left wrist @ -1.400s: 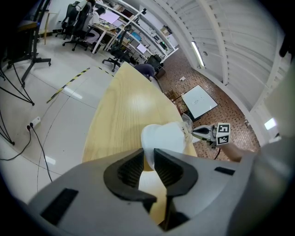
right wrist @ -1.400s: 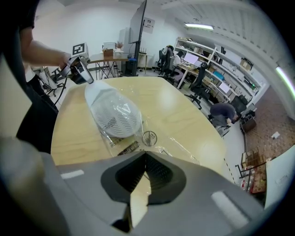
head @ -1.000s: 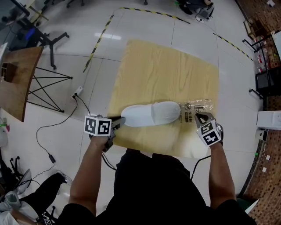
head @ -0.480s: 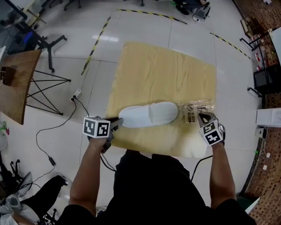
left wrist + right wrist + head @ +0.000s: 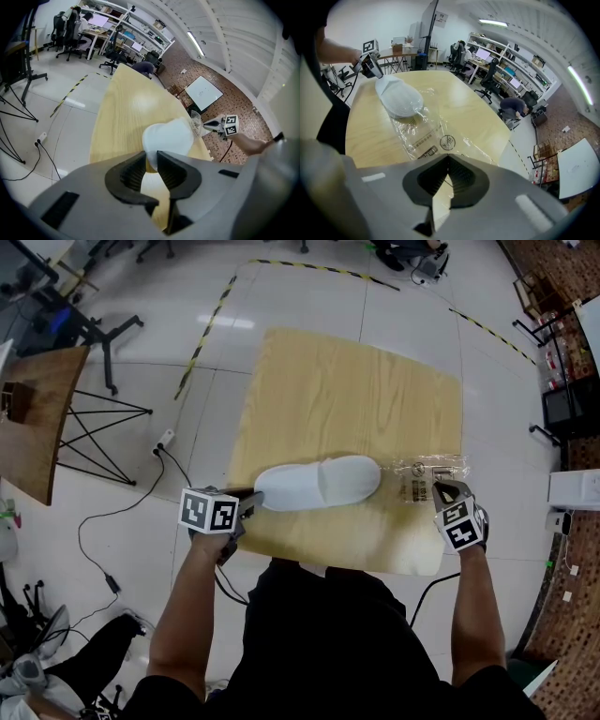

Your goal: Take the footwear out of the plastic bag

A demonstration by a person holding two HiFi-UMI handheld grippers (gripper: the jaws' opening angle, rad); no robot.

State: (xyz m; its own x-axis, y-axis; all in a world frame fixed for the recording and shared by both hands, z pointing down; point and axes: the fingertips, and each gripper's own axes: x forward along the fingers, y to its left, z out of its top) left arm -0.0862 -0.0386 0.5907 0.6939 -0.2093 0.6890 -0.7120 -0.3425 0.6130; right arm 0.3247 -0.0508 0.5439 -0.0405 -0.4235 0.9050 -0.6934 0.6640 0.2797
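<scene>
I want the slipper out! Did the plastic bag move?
Yes. The plastic bag, pinched in the right gripper, slid right toward the table's right edge, while the white slipper stayed put.

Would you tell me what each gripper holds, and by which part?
The left gripper grips the white fabric slipper by its end away from the bag; the right gripper pinches the clear plastic bag at its edge away from the slipper.

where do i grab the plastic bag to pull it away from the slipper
Its flat empty end, away from the white slipper, approached from the right: the plastic bag lies limp and thin there, where the right gripper pinches it.
</scene>
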